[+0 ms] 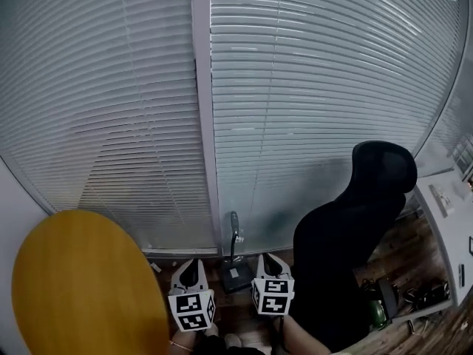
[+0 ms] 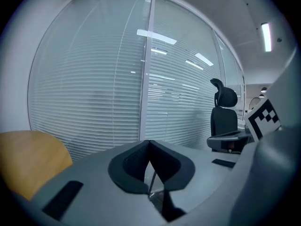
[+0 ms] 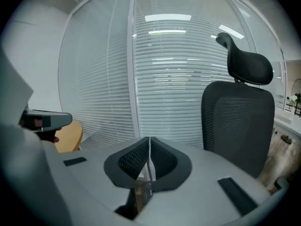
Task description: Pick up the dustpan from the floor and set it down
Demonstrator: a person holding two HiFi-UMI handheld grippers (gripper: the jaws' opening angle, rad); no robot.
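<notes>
Head view: dustpan [image 1: 236, 275] stands on floor [image 1: 240, 310] against window frame [image 1: 208, 139], handle upright, between and just beyond both grippers. We judge right gripper [image 1: 270, 259] marginally nearer than left gripper [image 1: 194, 263] (both pinched shut, nothing between pads).

This is an office. A tall glazed partition in a pale metal frame [image 1: 205, 109] fills the far side, with white slatted blinds [image 1: 310, 87] drawn shut across its panes. Before it stands a black swivel chair [image 1: 355, 235] with a mesh back and a separate headrest. A round table with a yellow-wood top [image 1: 81, 287] stands at the left, over dark wood-plank flooring [image 1: 403, 251]. A long strip light [image 2: 266, 36] is set in the ceiling, and more such lights mirror in the glass
</notes>
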